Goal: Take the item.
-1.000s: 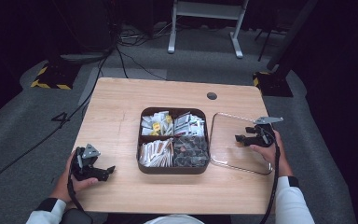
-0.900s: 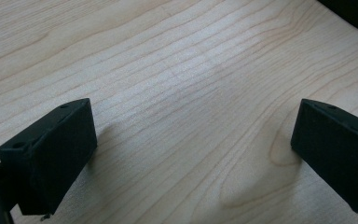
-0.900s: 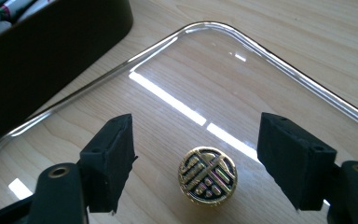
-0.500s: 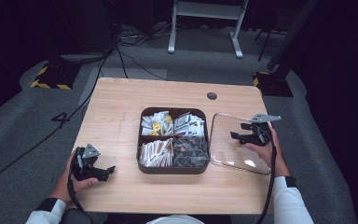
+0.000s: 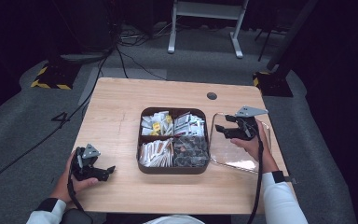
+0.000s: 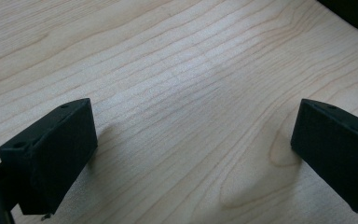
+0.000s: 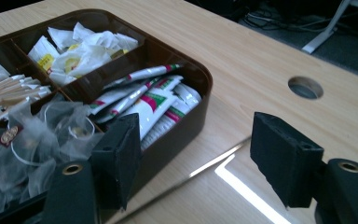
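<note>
A brown tray point(image 5: 173, 171) with four compartments sits mid-table, filled with white sachets, stick packets and tea bags. Its clear lid point(image 5: 235, 156) lies flat on the table just to the right. My right gripper point(image 5: 221, 131) hovers above the lid's near-left part, with its jaws pointing at the tray's right wall. Its jaws have just been closing a little, but they stand open with nothing between them. In the right gripper view the tray wall point(image 7: 186, 126) and the lid's edge point(image 7: 223, 172) lie below the right gripper point(image 7: 198, 154). My left gripper point(image 5: 106, 171) rests open at the front left over bare wood point(image 6: 191, 144).
A round cable hole point(image 5: 211, 96) lies in the table behind the lid, also seen in the right gripper view point(image 7: 305, 87). The wooden table point(image 5: 116, 116) has bare room left of the tray. Cables and a white stand are on the floor beyond.
My right gripper has risen and moved left over the lid, toward the tray. The left gripper has stayed in place.
</note>
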